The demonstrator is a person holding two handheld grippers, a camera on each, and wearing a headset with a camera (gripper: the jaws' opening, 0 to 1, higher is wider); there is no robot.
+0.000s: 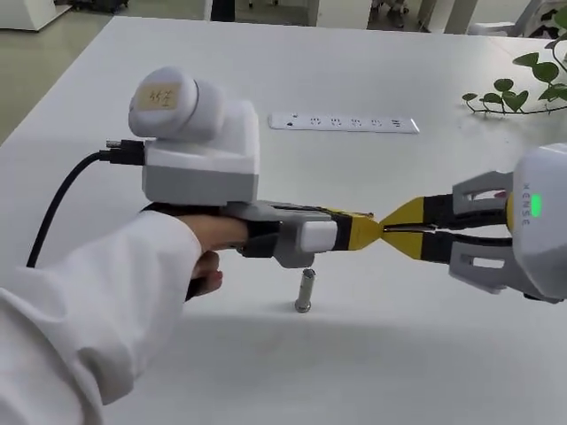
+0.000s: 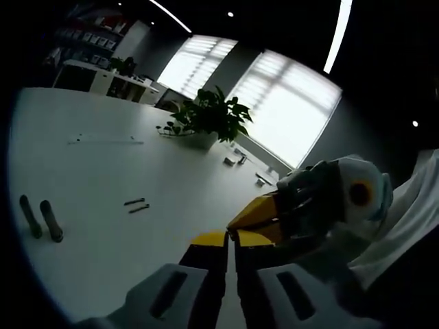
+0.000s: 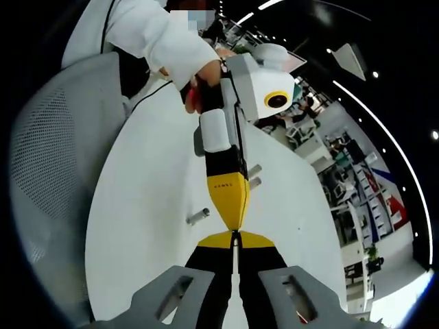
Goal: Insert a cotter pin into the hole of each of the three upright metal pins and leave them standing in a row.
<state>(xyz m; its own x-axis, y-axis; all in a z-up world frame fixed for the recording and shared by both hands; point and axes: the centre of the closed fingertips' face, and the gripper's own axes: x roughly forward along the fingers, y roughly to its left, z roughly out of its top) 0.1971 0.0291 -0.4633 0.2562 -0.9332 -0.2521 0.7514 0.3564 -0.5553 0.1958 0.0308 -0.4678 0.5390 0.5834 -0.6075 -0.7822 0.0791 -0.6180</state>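
My left gripper (image 1: pixel 368 231) reaches in from the left and my right gripper (image 1: pixel 392 228) from the right. Their yellow jaw tips meet point to point above the white table (image 1: pixel 266 80). Both pairs of jaws are closed, and I cannot make out whether anything thin is pinched at the tips. One upright metal pin (image 1: pixel 305 290) stands on the table just below the left gripper. In the left gripper view two more metal pins (image 2: pixel 41 219) stand side by side at the left, and two cotter pins (image 2: pixel 137 205) lie loose further along the table.
A white power strip (image 1: pixel 344 122) lies across the back of the table. A potted plant (image 1: pixel 523 88) trails over the far right corner. A black cable (image 1: pixel 62 199) runs from the left gripper's rear, and a white sleeve (image 1: pixel 89 310) covers the near left.
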